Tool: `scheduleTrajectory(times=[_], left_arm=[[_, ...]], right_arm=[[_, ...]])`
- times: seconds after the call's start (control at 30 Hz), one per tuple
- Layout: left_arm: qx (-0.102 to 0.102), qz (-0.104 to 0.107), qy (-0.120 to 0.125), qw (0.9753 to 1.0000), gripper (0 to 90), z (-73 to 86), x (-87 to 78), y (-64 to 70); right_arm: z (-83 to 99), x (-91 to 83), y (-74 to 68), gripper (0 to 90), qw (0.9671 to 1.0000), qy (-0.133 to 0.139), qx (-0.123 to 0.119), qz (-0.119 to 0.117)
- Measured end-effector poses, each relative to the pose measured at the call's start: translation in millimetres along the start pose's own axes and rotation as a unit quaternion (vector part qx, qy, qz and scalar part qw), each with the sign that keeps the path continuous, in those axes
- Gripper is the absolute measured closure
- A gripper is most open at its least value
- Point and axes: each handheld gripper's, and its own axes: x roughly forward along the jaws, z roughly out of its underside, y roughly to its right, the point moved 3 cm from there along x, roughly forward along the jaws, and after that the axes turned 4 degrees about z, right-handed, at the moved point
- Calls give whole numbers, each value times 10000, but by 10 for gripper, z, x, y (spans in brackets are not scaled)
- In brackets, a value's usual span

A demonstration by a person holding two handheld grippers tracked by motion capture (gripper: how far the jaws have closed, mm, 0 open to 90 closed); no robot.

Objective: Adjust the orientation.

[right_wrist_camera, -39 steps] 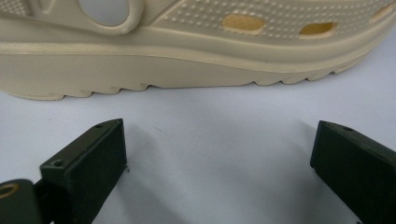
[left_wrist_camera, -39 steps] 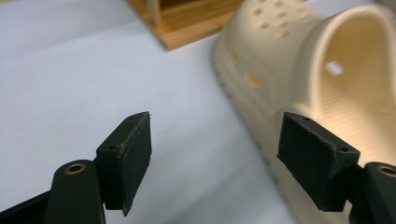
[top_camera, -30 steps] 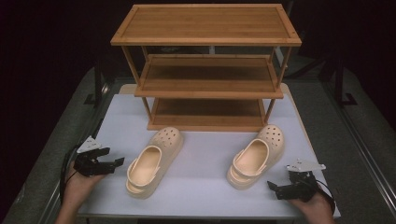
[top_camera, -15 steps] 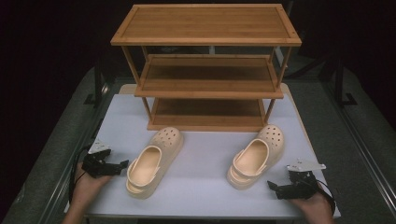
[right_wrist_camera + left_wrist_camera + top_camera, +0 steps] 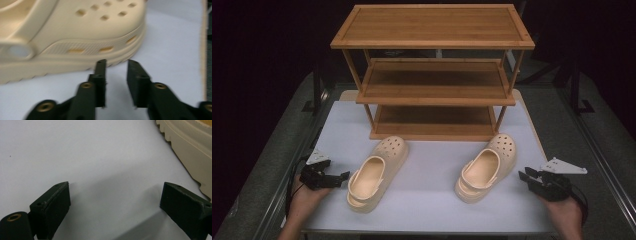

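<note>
- The wooden rack [image 5: 432,75] stands at the far side of the worktop [image 5: 432,200], well beyond both sets of fingers.
- Your left clog [image 5: 374,172] lies just beyond the tips of your left gripper [image 5: 341,177], whose fingers are spread wide, grasping nothing.
- Your right clog [image 5: 487,167] sits just ahead of your right gripper [image 5: 523,175]; its fingers stand slightly parted, empty.

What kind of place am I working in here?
Likely a staged test bench, not a home: a white table ringed by darkness, bearing just a wooden rack and two clogs, left and right.
</note>
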Motion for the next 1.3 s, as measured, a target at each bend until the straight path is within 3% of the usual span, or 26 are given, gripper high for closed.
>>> scheduleTrajectory(times=[0.07, 0.17, 0.3, 0.4, 0.5, 0.8, 0.87, 1.07, 1.3], left_arm=[[9, -13, -4, 10000, 86, -1, 1, 2], [6, -9, -7, 10000, 86, -1, -1, 1], [8, -12, 4, 10000, 87, 0, 0, 2], [7, -14, 4, 10000, 86, 0, 2, 2], [13, -22, 12, 10000, 86, 1, 2, 4], [-1, -20, 15, 10000, 87, 1, 5, 5], [2, -19, 12, 10000, 87, 2, 4, 4], [2, -19, 11, 10000, 87, 2, 4, 4], [4, -17, 11, 10000, 87, 2, 4, 3]], right_arm=[[-95, 39, 99, 816, 9999, 76, 119, 51], [-193, 93, 183, 894, 9997, 55, 129, 182], [-318, 186, 316, 895, 9996, 6, 238, 124], [-427, 321, 437, 895, 9993, -147, 332, -57], [-490, 385, 490, 895, 9990, -118, 400, -150], [-758, 703, 674, 895, 9989, -258, 335, -188], [-775, 814, 675, 895, 9989, -382, 204, -195], [-732, 932, 636, 896, 9980, -537, 128, -313], [-731, 945, 486, 898, 9968, -635, 17, -475]])
